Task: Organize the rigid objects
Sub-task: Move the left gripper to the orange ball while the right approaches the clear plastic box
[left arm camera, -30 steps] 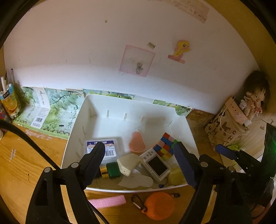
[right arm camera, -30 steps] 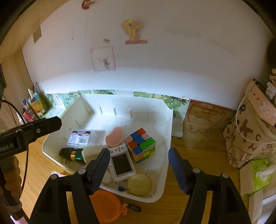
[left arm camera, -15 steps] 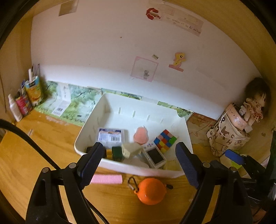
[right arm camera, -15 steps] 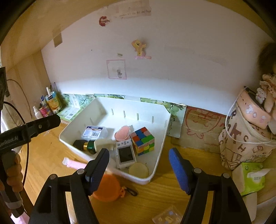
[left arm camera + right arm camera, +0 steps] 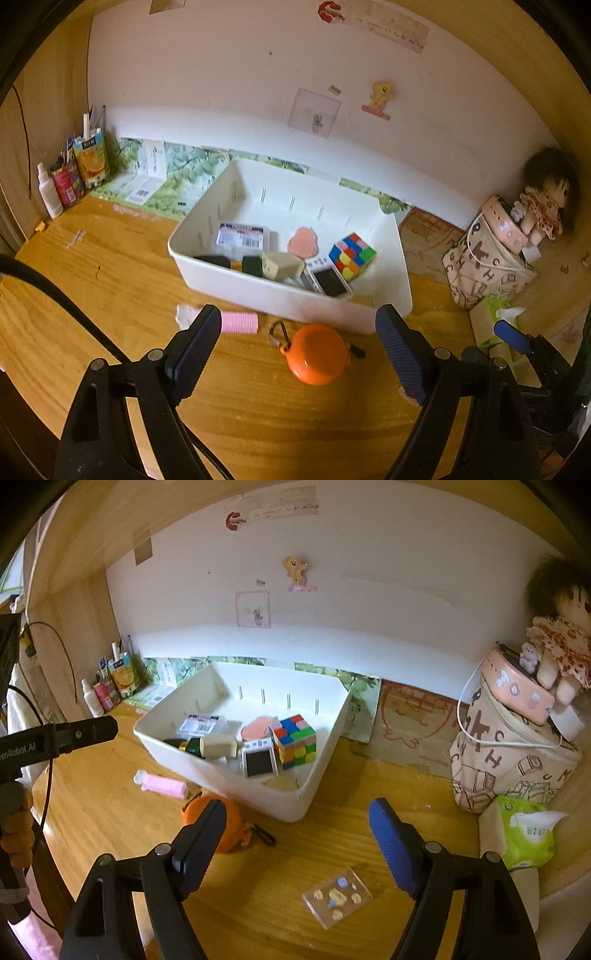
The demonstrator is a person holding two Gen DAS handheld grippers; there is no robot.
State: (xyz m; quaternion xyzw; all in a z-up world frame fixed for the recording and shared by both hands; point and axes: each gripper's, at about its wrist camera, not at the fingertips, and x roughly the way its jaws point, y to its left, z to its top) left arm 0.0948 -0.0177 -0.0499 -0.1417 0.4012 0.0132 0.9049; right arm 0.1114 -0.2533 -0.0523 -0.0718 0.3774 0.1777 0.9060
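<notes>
With both hand-held grippers, left (image 5: 295, 332) and right (image 5: 297, 823), wide open and empty, centre the left over the orange pouch (image 5: 317, 354) on the surface (image 5: 110, 269) beside the bin (image 5: 295, 306), clear of its clip.

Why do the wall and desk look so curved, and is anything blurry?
Both views: fisheye lenses bow the wall and desk, with dark corners. Left wrist view: the white bin and its contents are slightly smeared. Right wrist view: sharper; the cube reads crisply.
</notes>
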